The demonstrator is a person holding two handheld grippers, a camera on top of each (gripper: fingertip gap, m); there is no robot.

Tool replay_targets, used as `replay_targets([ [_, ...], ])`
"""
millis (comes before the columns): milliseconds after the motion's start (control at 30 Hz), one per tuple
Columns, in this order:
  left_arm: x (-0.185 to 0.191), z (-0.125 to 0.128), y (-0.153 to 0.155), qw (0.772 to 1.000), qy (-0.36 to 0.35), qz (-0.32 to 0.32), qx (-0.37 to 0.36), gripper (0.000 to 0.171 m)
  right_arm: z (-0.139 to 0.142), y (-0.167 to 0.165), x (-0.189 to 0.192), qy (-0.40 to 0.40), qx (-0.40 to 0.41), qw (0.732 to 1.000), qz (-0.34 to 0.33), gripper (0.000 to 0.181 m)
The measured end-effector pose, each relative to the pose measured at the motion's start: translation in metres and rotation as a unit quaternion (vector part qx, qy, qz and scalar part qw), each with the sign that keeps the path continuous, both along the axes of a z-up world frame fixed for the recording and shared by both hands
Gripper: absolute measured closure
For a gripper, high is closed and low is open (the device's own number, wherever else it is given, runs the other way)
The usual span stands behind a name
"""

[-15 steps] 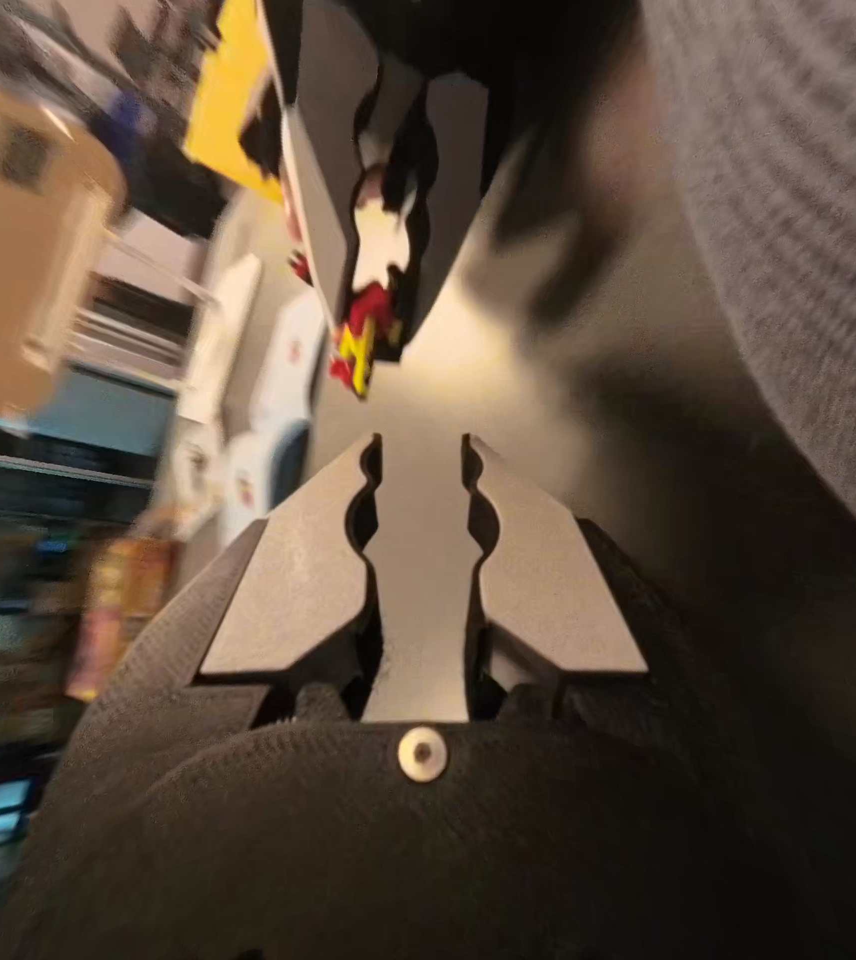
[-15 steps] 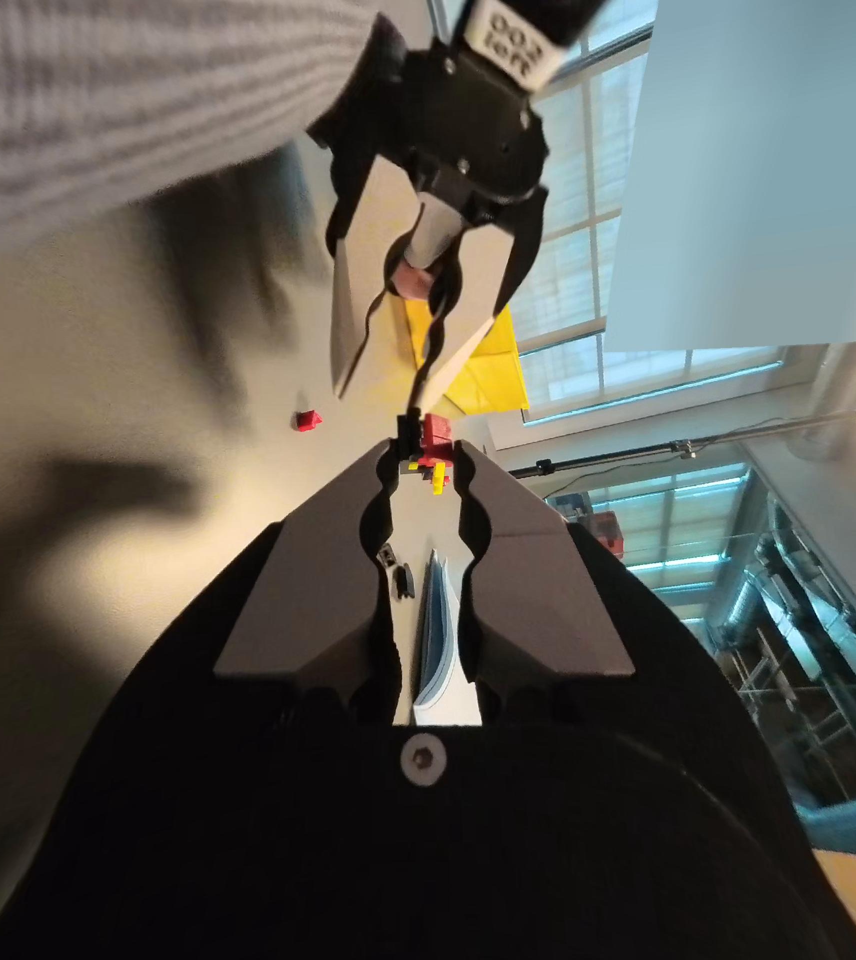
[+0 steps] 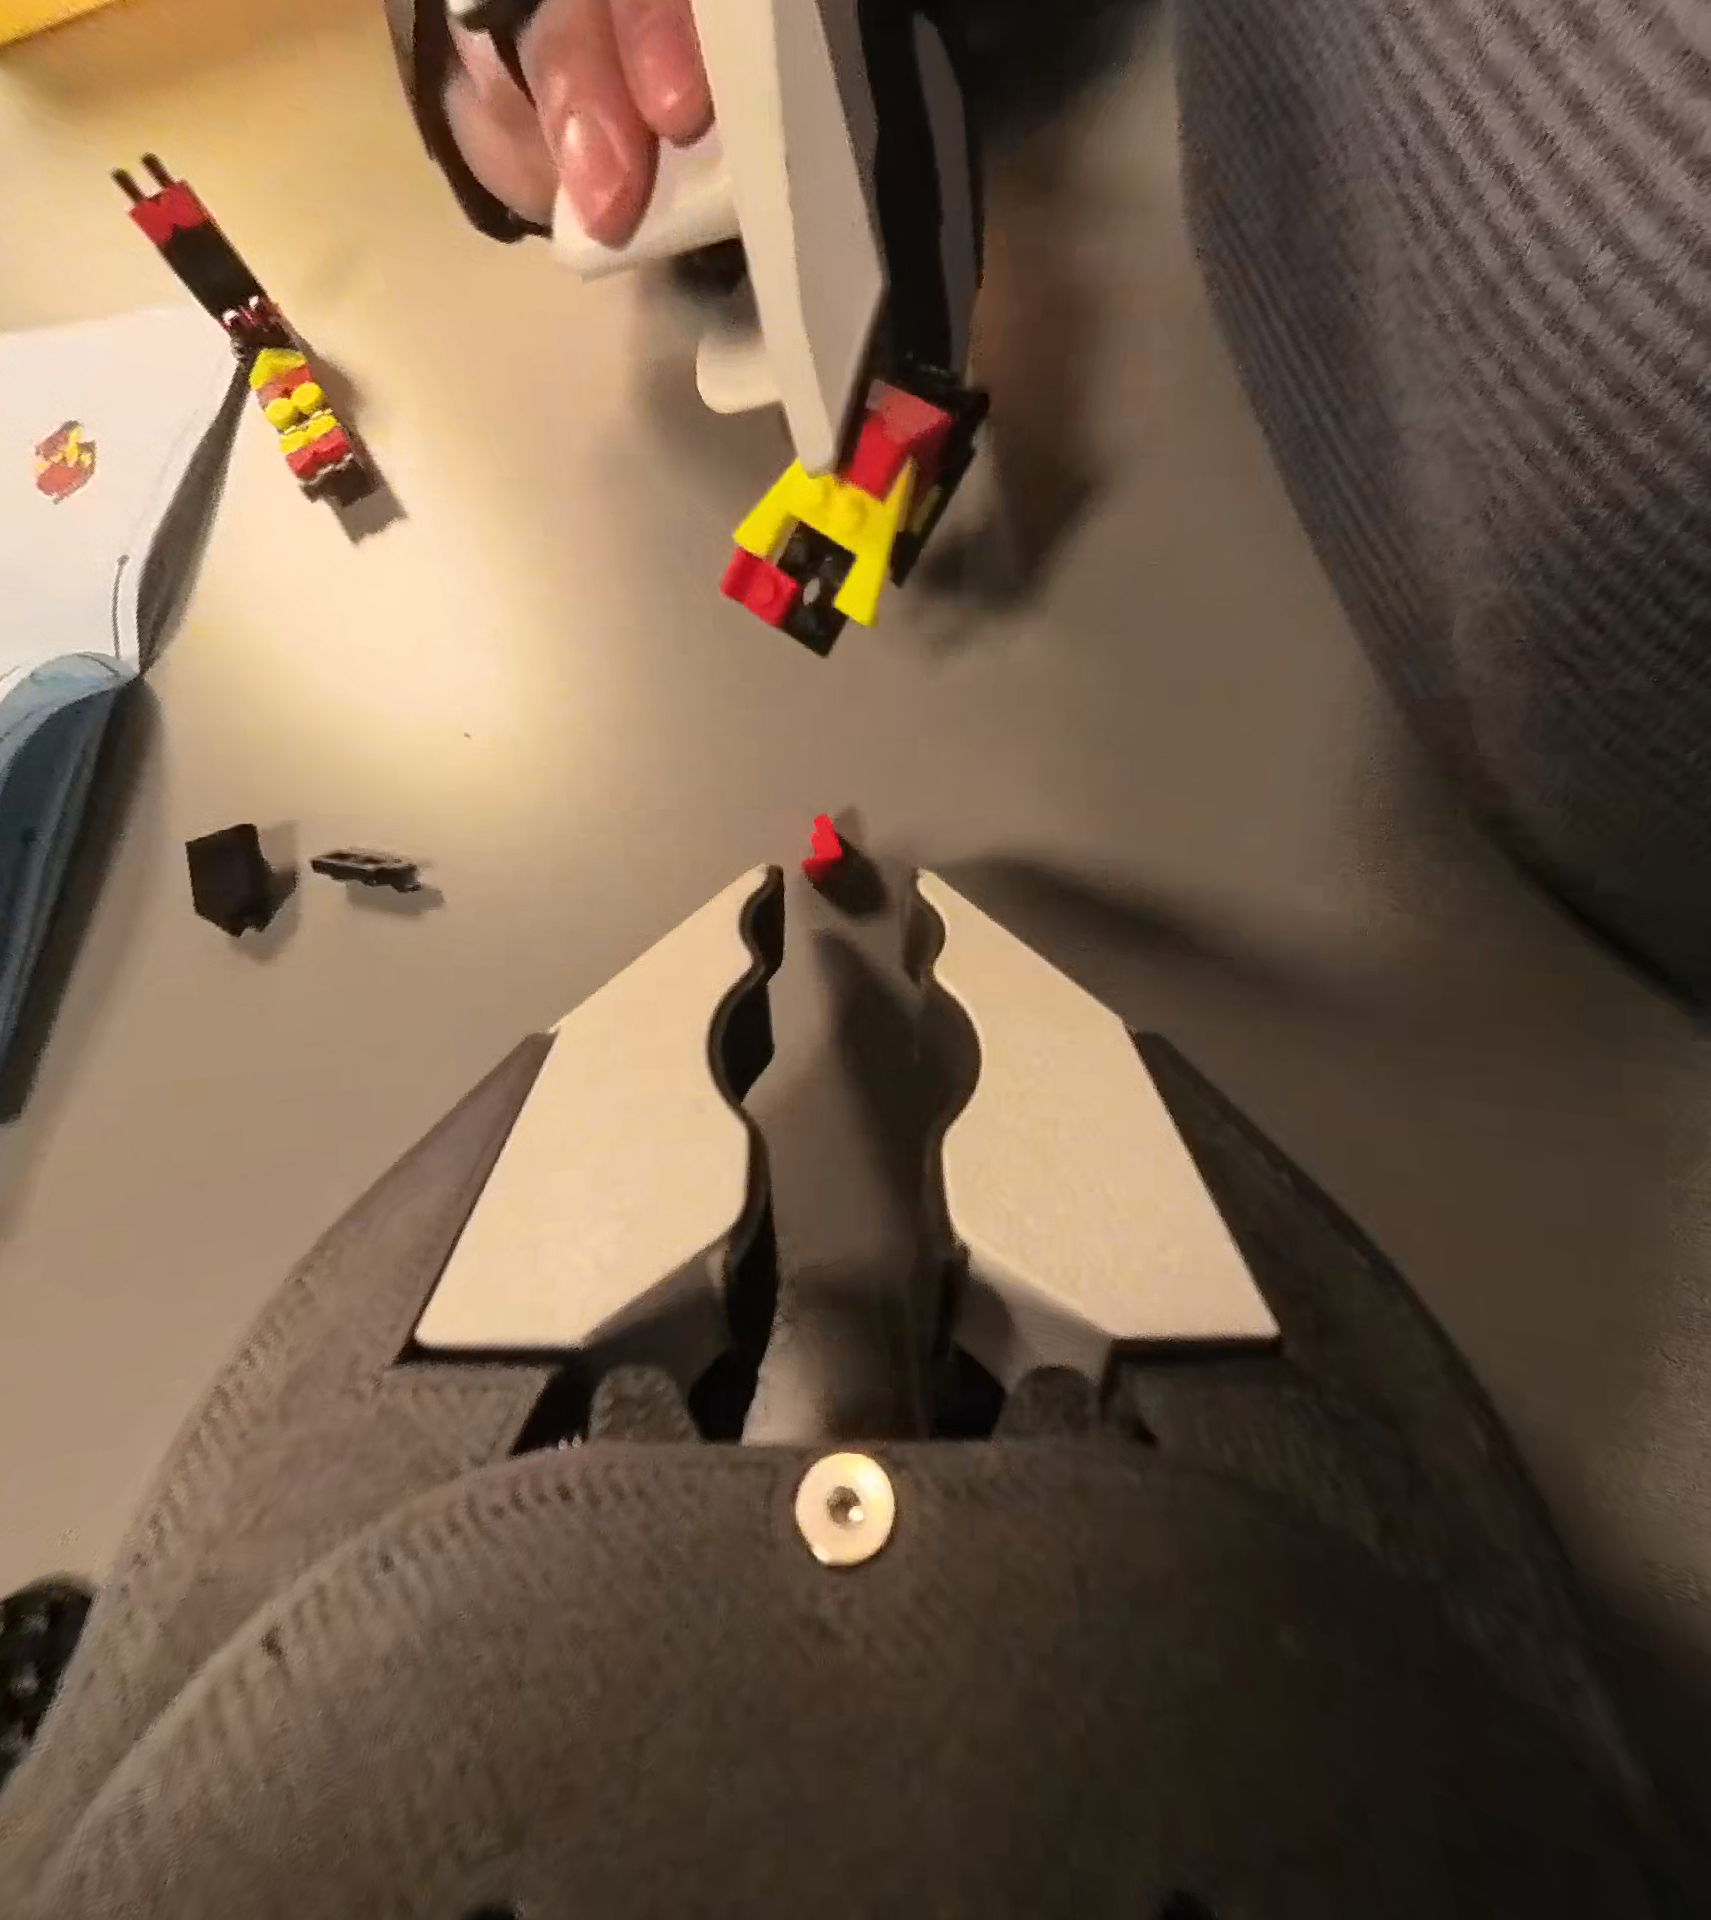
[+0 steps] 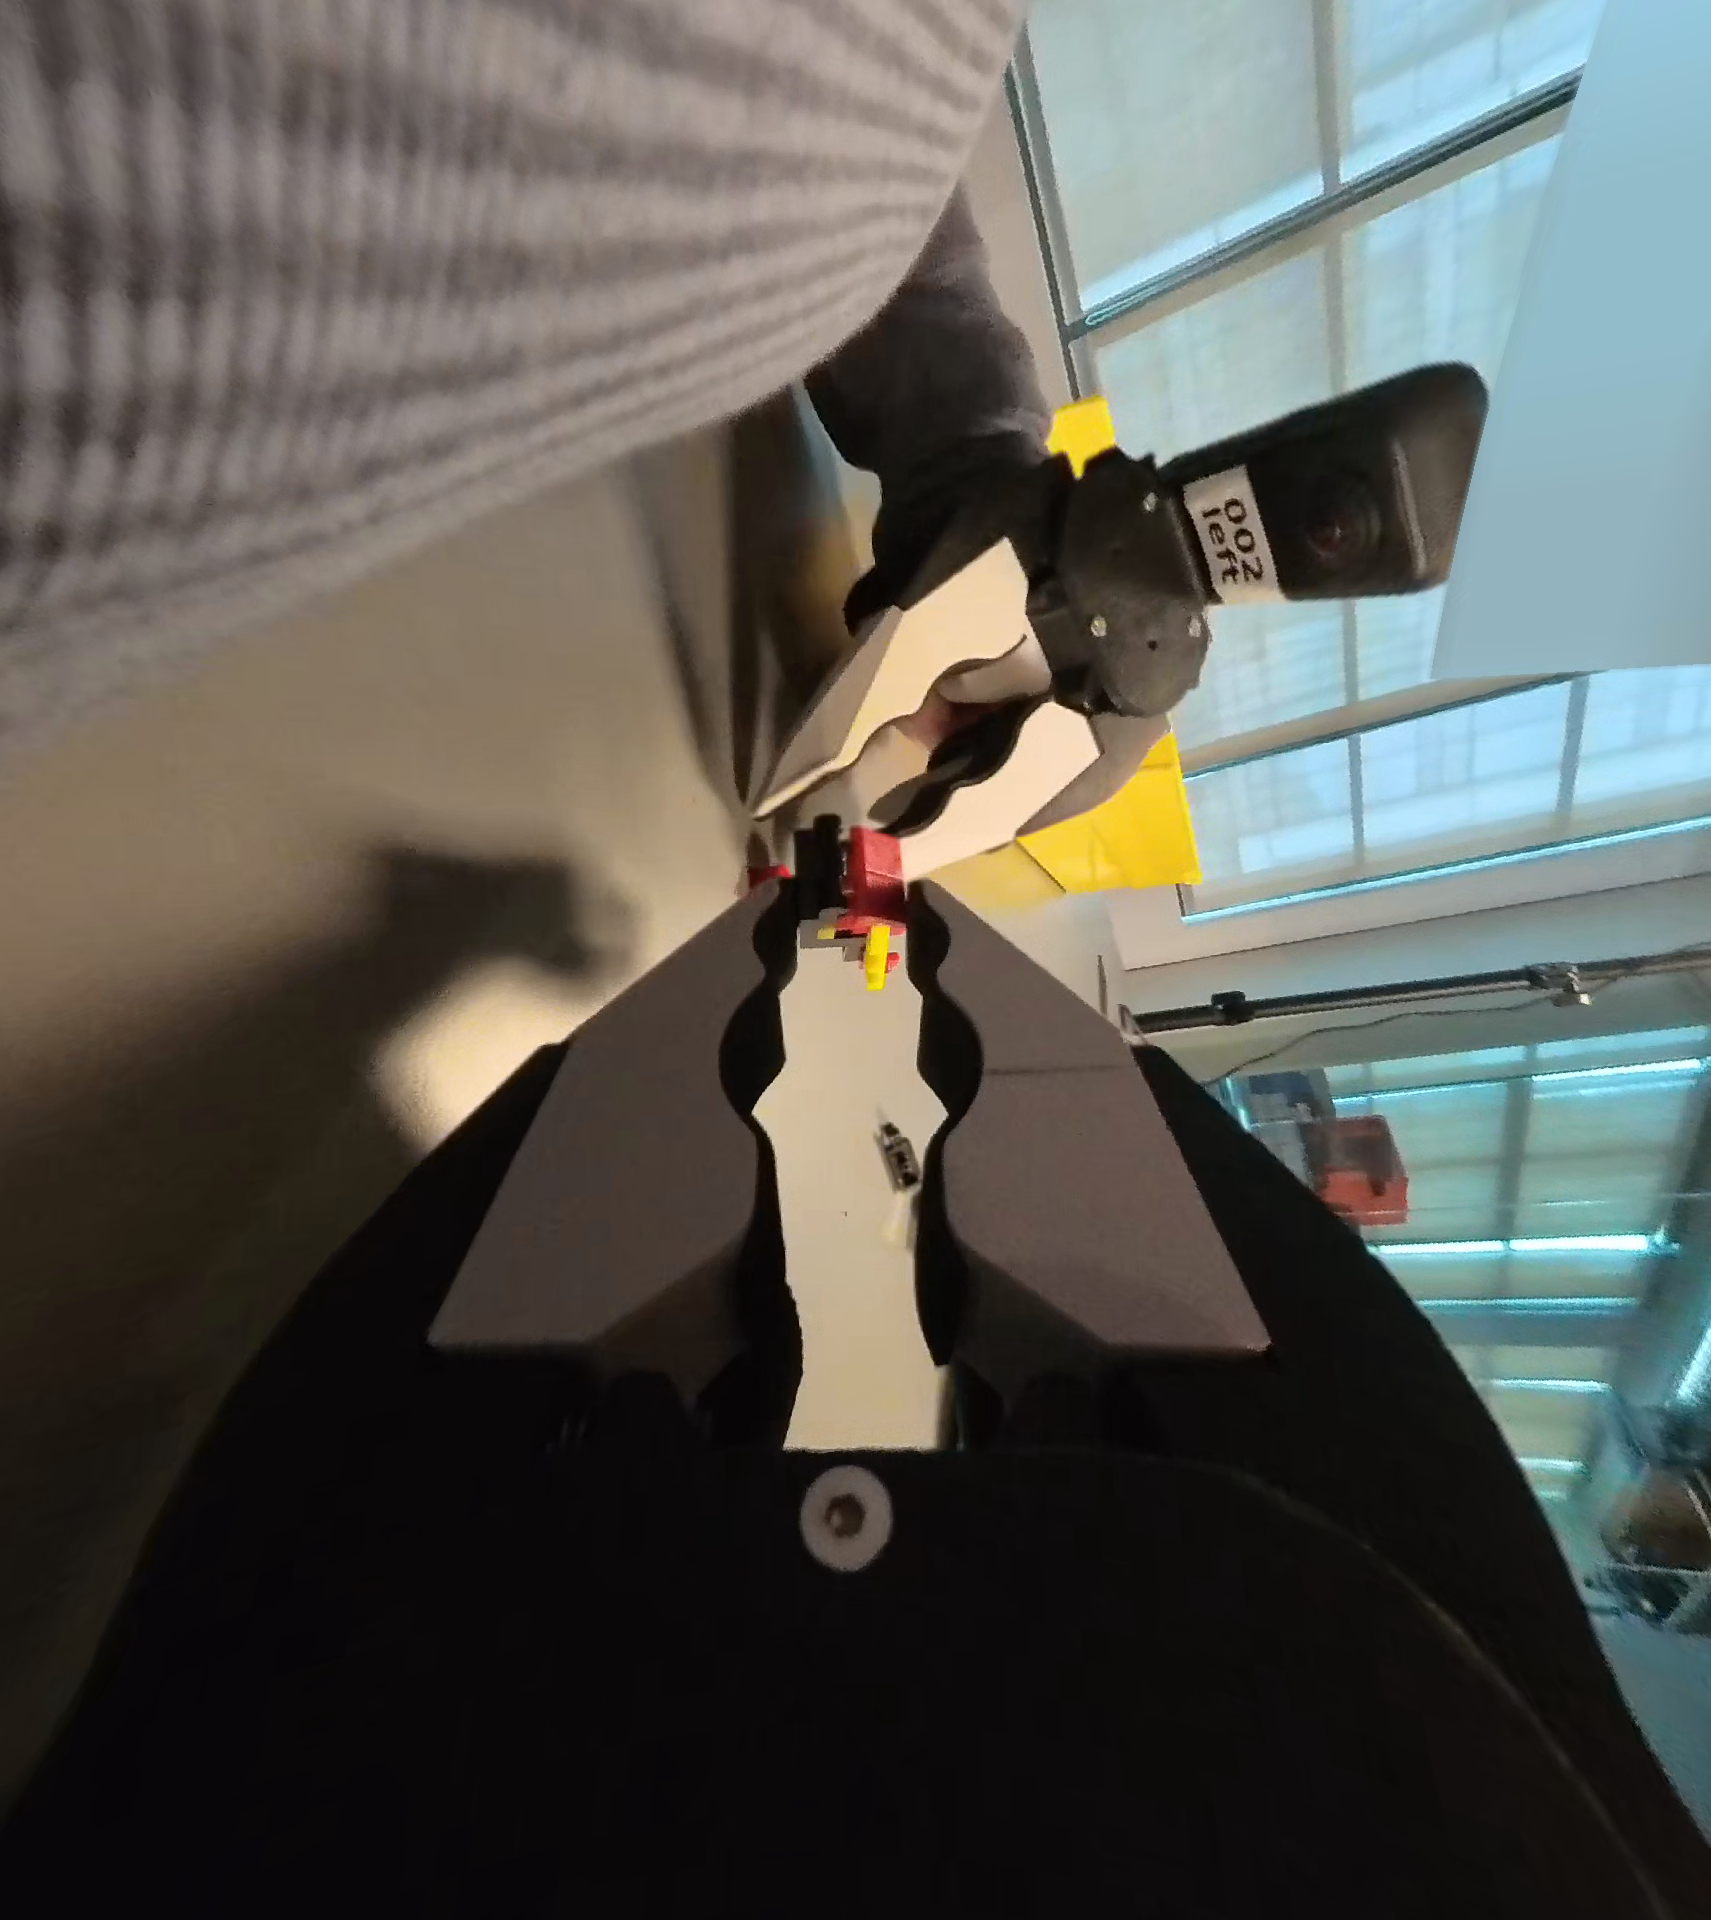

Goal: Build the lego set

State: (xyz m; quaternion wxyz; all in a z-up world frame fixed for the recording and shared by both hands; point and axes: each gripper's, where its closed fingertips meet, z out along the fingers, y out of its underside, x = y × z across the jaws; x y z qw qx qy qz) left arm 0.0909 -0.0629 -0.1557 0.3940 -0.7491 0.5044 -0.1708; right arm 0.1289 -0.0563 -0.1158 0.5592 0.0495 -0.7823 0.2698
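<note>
The left gripper (image 3: 846, 883), jaws narrowly apart and empty, has a small red brick (image 3: 823, 850) on the table just past its tips at twelve o'clock. Farther, at twelve, the right gripper (image 3: 892, 436) clamps the red-yellow-black assembly (image 3: 830, 530), its long axis running toward eleven o'clock.

red-yellow-black lego assembly (image 3: 846, 509), grey ribbed sleeve (image 3: 1516, 416)
</note>
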Motion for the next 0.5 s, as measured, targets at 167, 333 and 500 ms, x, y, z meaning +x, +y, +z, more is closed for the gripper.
replay_targets([
  [167, 0.0022, -0.0032, 0.0007, 1.000, -0.002, -0.018, -0.026, 0.155, -0.0025, -0.0009, 0.0009, -0.009, -0.001, 1.000, 0.004, 0.163],
  [333, 0.0051, -0.0043, -0.0001, 0.999, -0.004, -0.034, -0.039, 0.169, -0.0049, -0.0022, 0.0019, -0.016, 0.001, 1.000, 0.006, 0.162],
  [500, 0.0093, -0.0029, -0.0005, 0.999, -0.004, -0.039, -0.029, 0.171, -0.0097, -0.0030, 0.0026, -0.032, 0.005, 0.999, 0.010, 0.163],
])
